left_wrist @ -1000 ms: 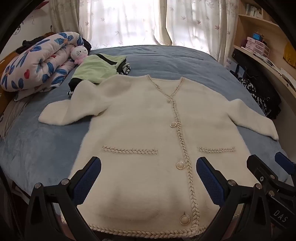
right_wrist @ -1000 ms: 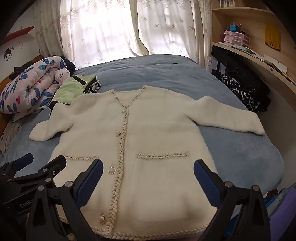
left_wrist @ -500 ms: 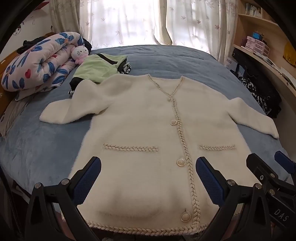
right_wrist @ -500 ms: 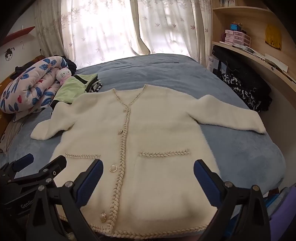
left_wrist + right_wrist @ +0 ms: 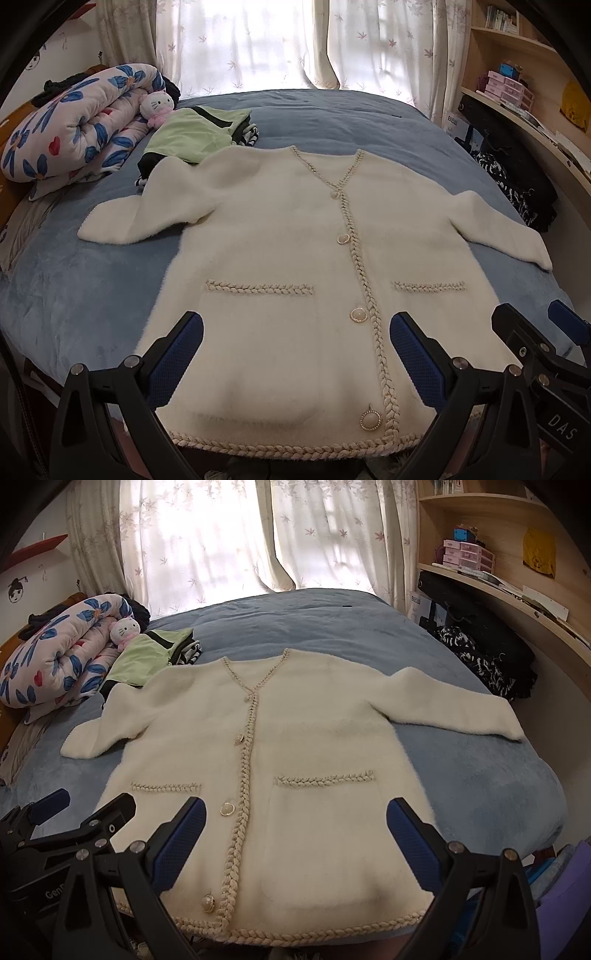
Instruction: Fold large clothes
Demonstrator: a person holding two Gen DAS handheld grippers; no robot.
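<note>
A fluffy cream cardigan point(image 5: 280, 236) point(image 5: 306, 738) with braided trim and pearl buttons lies spread flat, front up, on the blue bed point(image 5: 332, 114) point(image 5: 295, 620), both sleeves stretched out sideways. Its hem runs along the bed's near edge. My left gripper point(image 5: 295, 354) hovers open above the hem, over the left pocket area, holding nothing. My right gripper point(image 5: 295, 834) is open too, above the right pocket, nothing between its blue pads. Each gripper shows at the edge of the other's view.
A folded green garment point(image 5: 192, 133) point(image 5: 147, 657) lies by the cardigan's left shoulder, with a rolled floral quilt point(image 5: 70, 122) and a plush toy point(image 5: 157, 105) behind it. Dark clothes point(image 5: 480, 657) pile beside a wooden shelf point(image 5: 517, 602) on the right. Curtains point(image 5: 258, 44) hang behind.
Both grippers have drawn back and up slightly, so the cardigan's hem shows lower and more fully in both views. The cardigan itself has not moved.
</note>
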